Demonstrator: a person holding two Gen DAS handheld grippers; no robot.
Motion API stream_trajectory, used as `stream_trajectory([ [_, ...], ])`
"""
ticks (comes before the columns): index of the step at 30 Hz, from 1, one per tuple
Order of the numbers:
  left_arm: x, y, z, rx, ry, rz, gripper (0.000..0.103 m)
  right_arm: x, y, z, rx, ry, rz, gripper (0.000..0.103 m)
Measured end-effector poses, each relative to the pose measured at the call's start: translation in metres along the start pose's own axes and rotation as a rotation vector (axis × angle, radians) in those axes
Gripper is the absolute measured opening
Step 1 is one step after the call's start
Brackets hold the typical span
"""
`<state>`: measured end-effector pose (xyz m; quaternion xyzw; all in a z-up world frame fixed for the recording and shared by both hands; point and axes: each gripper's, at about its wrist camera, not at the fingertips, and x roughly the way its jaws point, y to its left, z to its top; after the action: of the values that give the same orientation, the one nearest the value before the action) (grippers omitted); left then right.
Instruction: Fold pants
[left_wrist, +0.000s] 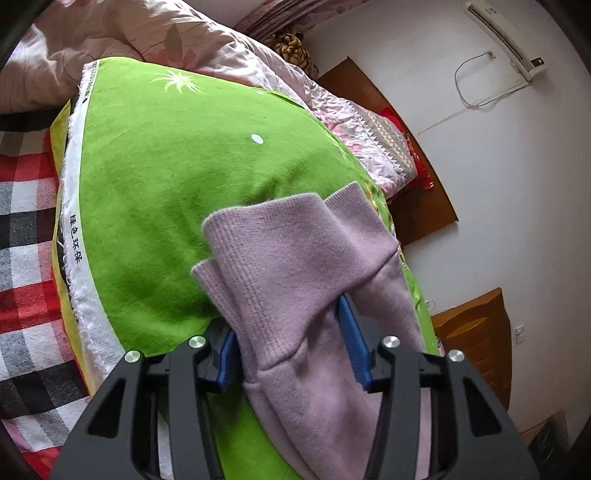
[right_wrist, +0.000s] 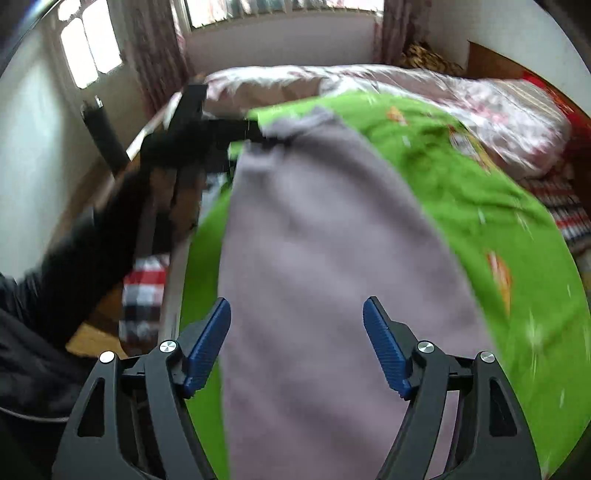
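Observation:
The lilac pants (left_wrist: 295, 266) lie on a green blanket (left_wrist: 166, 177) on the bed. In the left wrist view their ribbed cuffs (left_wrist: 266, 229) stick up between the fingers of my left gripper (left_wrist: 291, 339), whose blue pads sit wide apart on either side of the cloth. In the right wrist view the pants (right_wrist: 317, 258) stretch away as one long strip. My right gripper (right_wrist: 297, 332) is open above them, holding nothing. My left gripper (right_wrist: 207, 136) shows at the far end of the pants, at the cuffs. The right view is blurred.
A pink floral quilt (left_wrist: 110, 37) is heaped at the far side of the bed. A red, white and black checked sheet (left_wrist: 26, 229) lies under the green blanket. A wooden headboard (left_wrist: 417, 147) and white wall stand at the right. A window (right_wrist: 280, 11) is beyond the bed.

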<state>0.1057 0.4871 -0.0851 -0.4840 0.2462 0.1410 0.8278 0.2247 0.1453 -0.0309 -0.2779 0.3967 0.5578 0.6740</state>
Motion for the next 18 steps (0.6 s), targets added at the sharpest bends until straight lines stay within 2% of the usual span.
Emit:
stream_trajectory([
  [1, -0.001, -0.002, 0.0, 0.017, 0.0, 0.011, 0.033, -0.002, 0.001, -0.012, 0.031, 0.009, -0.008, 0.074],
  [3, -0.008, -0.011, 0.0, 0.052, -0.004, 0.016, 0.019, -0.002, -0.004, -0.031, 0.128, 0.02, -0.011, 0.074],
  [4, -0.013, -0.016, 0.0, 0.069, -0.013, 0.022, 0.018, -0.003, -0.007, -0.037, 0.182, 0.024, -0.014, 0.074],
  [6, -0.03, -0.039, -0.002, 0.136, -0.055, 0.037, 0.017, 0.002, -0.016, -0.054, 0.28, 0.034, 0.006, 0.076],
  [9, -0.061, -0.101, -0.015, 0.287, -0.14, 0.035, 0.016, 0.01, -0.008, -0.066, 0.259, -0.044, 0.012, 0.09],
  [11, -0.074, -0.142, -0.027, 0.376, -0.168, 0.006, 0.016, 0.015, -0.003, -0.064, 0.234, -0.037, -0.021, 0.092],
  [13, -0.083, -0.187, -0.045, 0.48, -0.174, -0.031, 0.016, 0.016, 0.005, -0.063, 0.198, -0.021, -0.055, 0.092],
  [15, -0.09, -0.237, -0.073, 0.617, -0.169, -0.071, 0.016, 0.004, 0.007, -0.068, 0.216, -0.034, -0.022, 0.091],
  [18, -0.091, -0.291, -0.123, 0.798, -0.13, -0.141, 0.016, -0.047, 0.012, -0.099, 0.271, -0.165, 0.011, 0.091],
])
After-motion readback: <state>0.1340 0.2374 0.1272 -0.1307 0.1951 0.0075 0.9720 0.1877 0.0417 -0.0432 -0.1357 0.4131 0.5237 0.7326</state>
